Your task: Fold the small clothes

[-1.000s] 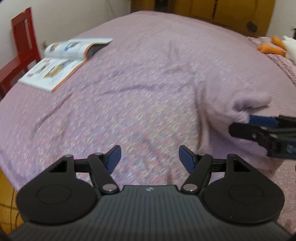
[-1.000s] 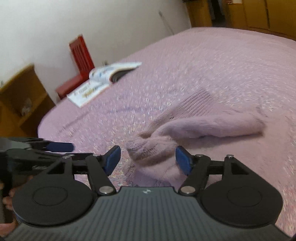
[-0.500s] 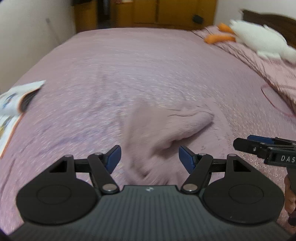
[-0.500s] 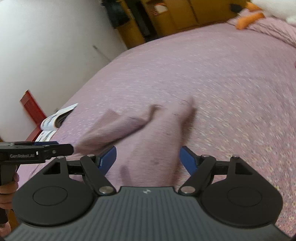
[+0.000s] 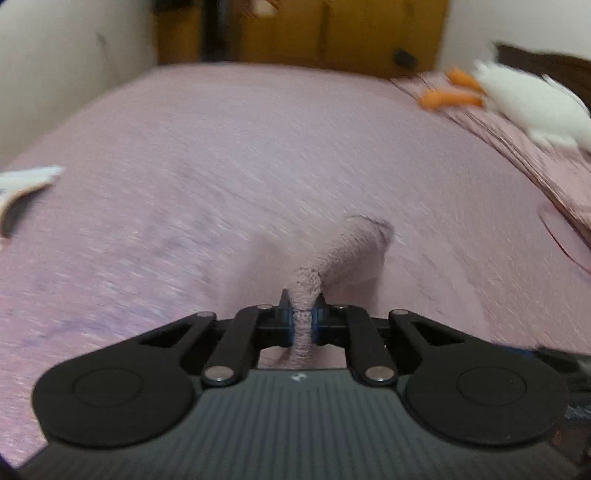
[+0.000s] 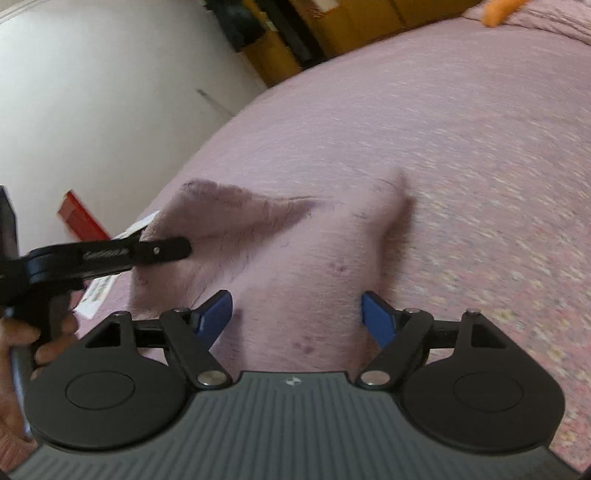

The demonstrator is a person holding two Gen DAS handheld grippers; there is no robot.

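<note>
We read no legible writing: the raised lettering on the left gripper's arm is blurred in the right wrist view, and the small emblem on each gripper body carries no readable text.

Landmark: the pink garment, a fuzzy knit piece lying on the pink bed.

- Left gripper: its fingers are pressed together on a bunched fold of the garment, which rises between them in the left wrist view. In the right wrist view the same gripper pinches the garment's left corner and lifts it off the bed. A hand wraps the grip at the left edge.
- Right gripper: its blue fingers stand spread apart, having just opened slightly wider, one on each side of the garment's near edge. We cannot tell whether they touch the fabric. The gripper points down toward the bed.

Surroundings, relative to the garment:
- Open book: left of it, near the bed's edge, partly hidden in the right wrist view by the left gripper.
- Red chair: beyond the book, beside the white wall.
- White plush toy with orange parts: far right, well apart.
- Wooden cabinets: beyond the far end of the bed.
</note>
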